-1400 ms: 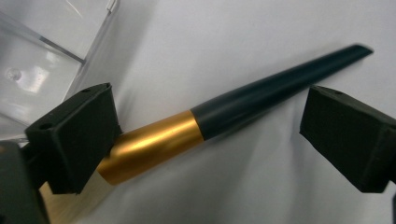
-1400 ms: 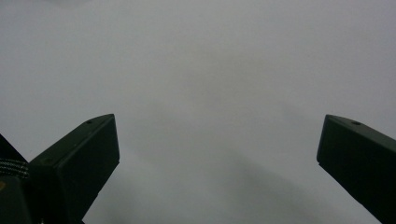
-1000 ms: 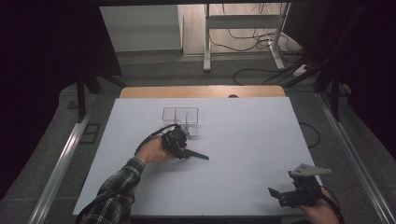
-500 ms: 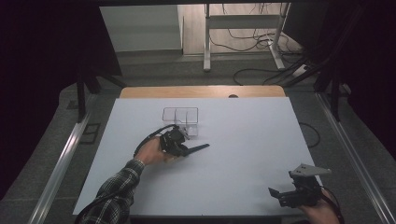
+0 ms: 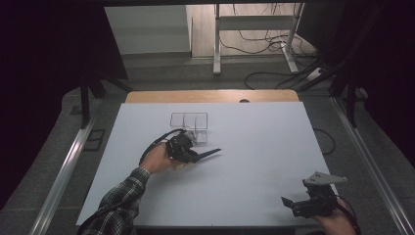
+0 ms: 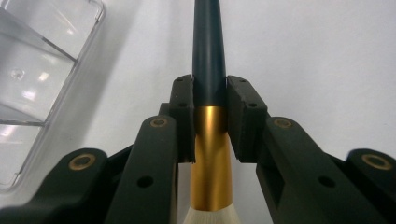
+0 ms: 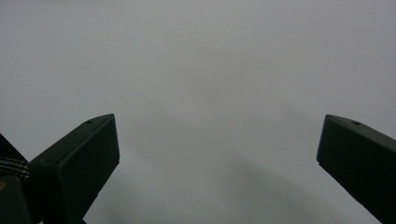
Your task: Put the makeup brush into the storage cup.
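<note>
White counter [image 5: 254, 161] is lying under both your hands in the high view: your left gripper [image 5: 195, 155] is holding a brush [image 5: 208, 153] just in front of the clear organizer [image 5: 189, 120], while your right gripper [image 5: 293, 204] is hovering near the front right corner. Along the left gripper's jaws, the pads are pinching the brush [image 6: 209, 79] where its gold ferrule is meeting the dark handle, the organizer [image 6: 28, 84] sitting beside them. Your right gripper's jaws are gaping wide, gripping nothing above bare counter [image 7: 210, 84].

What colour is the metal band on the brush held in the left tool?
Gold. The band sits between the brush's dark handle and white bristles, clearest in the left gripper view.
</note>
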